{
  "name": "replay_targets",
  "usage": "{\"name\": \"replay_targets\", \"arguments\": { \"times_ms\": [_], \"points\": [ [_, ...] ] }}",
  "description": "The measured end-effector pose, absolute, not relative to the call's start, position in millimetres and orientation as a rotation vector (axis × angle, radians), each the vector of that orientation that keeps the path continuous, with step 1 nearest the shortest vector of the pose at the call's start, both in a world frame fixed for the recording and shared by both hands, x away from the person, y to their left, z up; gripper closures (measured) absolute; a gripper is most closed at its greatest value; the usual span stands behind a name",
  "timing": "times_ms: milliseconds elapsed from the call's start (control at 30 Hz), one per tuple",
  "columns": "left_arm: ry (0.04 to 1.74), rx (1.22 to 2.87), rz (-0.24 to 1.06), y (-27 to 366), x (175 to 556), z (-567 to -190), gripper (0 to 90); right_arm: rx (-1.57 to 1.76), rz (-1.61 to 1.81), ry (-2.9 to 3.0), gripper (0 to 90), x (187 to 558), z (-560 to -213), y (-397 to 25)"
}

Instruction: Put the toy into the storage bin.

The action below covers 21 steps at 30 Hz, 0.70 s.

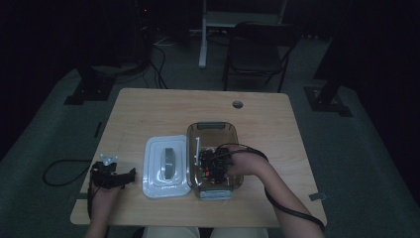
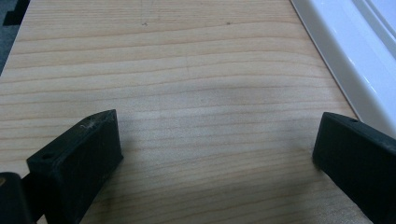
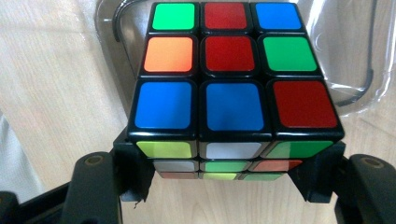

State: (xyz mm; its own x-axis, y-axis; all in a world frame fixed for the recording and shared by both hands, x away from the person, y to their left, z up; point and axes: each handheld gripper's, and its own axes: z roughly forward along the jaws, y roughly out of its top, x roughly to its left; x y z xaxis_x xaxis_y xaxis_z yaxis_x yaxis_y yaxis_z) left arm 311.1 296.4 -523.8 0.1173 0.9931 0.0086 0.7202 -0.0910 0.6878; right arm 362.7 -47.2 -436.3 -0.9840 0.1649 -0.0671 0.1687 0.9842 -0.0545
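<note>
Dim room, dark floor, and a pale wooden table (image 1: 148, 109) in the middle carried everything that mattered. On it lay a white lid (image 1: 166, 168), flat and just beside a clear tub (image 1: 213, 130) to its right.

The right gripper (image 1: 218, 166) was down inside the tub's near half, its jaws clamped on a cube (image 3: 233, 88). In the right gripper view the jaws pressed the cube's two opposite lower sides, with the scrambled top face tilted up toward the camera and the tub's clear wall behind it. Whether the cube rested on the tub floor or hung just above it could not be told.

The left gripper (image 2: 215, 154) sat at the table's near left, jaws wide apart and holding nothing, bare wood between them; the lid's edge ran just beside its right jaw.

So the cube lay in the right hand's grasp, inside the tub, while the lid lay nearer the left gripper, which would likely be the one to take it.
</note>
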Motion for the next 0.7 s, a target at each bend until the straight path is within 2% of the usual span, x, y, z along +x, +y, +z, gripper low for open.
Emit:
{"name": "replay_targets", "arguments": {
  "times_ms": [300, 700],
  "points": [
    [1.657, 1.870, 0.669, 296.4, 311.1, -523.9, 1.8, 0.232, -0.191, 3.076, 34.0, 362.3, -440.5, -41.5],
    [1.656, 1.871, 0.670, 296.4, 311.1, -523.8, 1.8, 0.262, -0.117, 3.114, 31.0, 364.2, -435.5, -43.3]
  ]
}}
